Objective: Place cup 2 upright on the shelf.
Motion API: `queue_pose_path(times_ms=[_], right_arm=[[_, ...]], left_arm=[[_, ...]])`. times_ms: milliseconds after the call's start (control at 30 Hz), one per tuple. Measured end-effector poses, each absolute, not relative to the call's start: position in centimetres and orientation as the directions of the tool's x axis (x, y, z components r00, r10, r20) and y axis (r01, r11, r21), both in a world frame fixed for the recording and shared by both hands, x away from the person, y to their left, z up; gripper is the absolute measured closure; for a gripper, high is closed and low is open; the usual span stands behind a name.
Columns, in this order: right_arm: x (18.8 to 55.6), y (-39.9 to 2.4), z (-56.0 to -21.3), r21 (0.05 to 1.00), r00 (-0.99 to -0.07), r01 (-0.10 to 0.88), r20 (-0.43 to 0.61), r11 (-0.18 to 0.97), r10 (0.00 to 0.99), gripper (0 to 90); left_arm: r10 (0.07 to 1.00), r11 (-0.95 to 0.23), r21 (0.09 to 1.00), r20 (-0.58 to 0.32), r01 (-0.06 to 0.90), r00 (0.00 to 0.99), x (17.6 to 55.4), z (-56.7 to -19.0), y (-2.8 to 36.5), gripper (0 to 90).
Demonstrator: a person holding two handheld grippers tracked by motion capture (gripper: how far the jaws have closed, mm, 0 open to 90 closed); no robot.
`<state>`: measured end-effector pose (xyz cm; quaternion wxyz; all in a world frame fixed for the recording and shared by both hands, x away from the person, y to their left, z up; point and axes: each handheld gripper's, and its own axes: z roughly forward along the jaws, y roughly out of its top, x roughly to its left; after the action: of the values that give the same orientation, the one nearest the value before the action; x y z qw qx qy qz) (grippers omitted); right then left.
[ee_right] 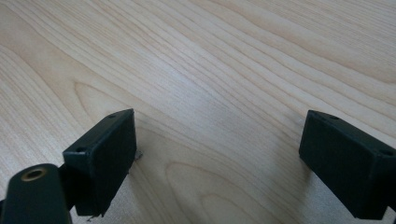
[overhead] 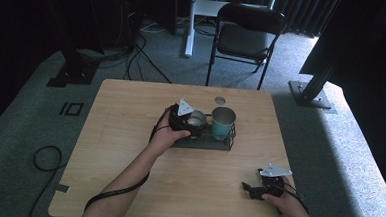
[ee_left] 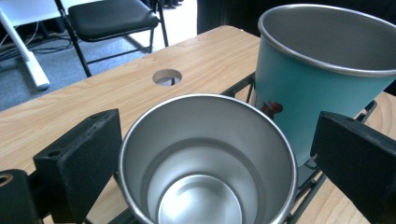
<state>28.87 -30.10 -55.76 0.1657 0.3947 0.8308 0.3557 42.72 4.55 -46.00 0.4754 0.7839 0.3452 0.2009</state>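
Note:
A bare steel cup (ee_left: 205,177) stands upright in a black wire rack (overhead: 227,145) at the middle of the wooden table (overhead: 129,135). To its right in the same rack is a teal cup (overhead: 223,124), with a steel rim and inside (ee_left: 303,79). My left gripper (overhead: 193,122) is open with one jaw on each side of the steel cup (overhead: 197,118). The left jaw is at the rim and the right jaw stands a little off it. My right gripper (overhead: 254,181) is open low over bare wood near the table's front right corner (ee_right: 217,154).
A round cable hole (overhead: 220,100) lies in the tabletop just behind the rack. A black folding chair (overhead: 245,36) stands beyond the far edge. Cables trail over the carpet at the left. Bare wood lies in front of the rack.

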Motion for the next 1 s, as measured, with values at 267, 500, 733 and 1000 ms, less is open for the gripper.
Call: queue_pose_path(times_ms=[267, 500, 733, 1000], right_arm=[[28.9, -30.1, -55.8, 0.722, -0.634, 0.538, 0.005, 0.435, 0.774, 10.7], [28.9, -30.1, -55.8, 0.722, -0.634, 0.538, 0.005, 0.436, 0.774, 10.7], [28.9, -30.1, -55.8, 0.722, -0.634, 0.538, 0.005, 0.436, 0.774, 10.7], [28.9, -30.1, -55.8, 0.722, -0.634, 0.538, 0.005, 0.436, 0.774, 10.7]], left_arm=[[0.732, -0.311, 0.886, -0.007, 0.344, 0.682, 42.0, -45.2, 5.6, 3.3], [0.738, -0.296, 0.889, -0.019, 0.350, 0.674, 41.5, -45.0, 6.7, 3.3], [0.737, -0.285, 0.893, -0.028, 0.348, 0.675, 41.0, -44.8, 7.6, 3.4], [0.746, -0.264, 0.898, -0.040, 0.352, 0.664, 40.5, -44.7, 8.8, 3.3]])
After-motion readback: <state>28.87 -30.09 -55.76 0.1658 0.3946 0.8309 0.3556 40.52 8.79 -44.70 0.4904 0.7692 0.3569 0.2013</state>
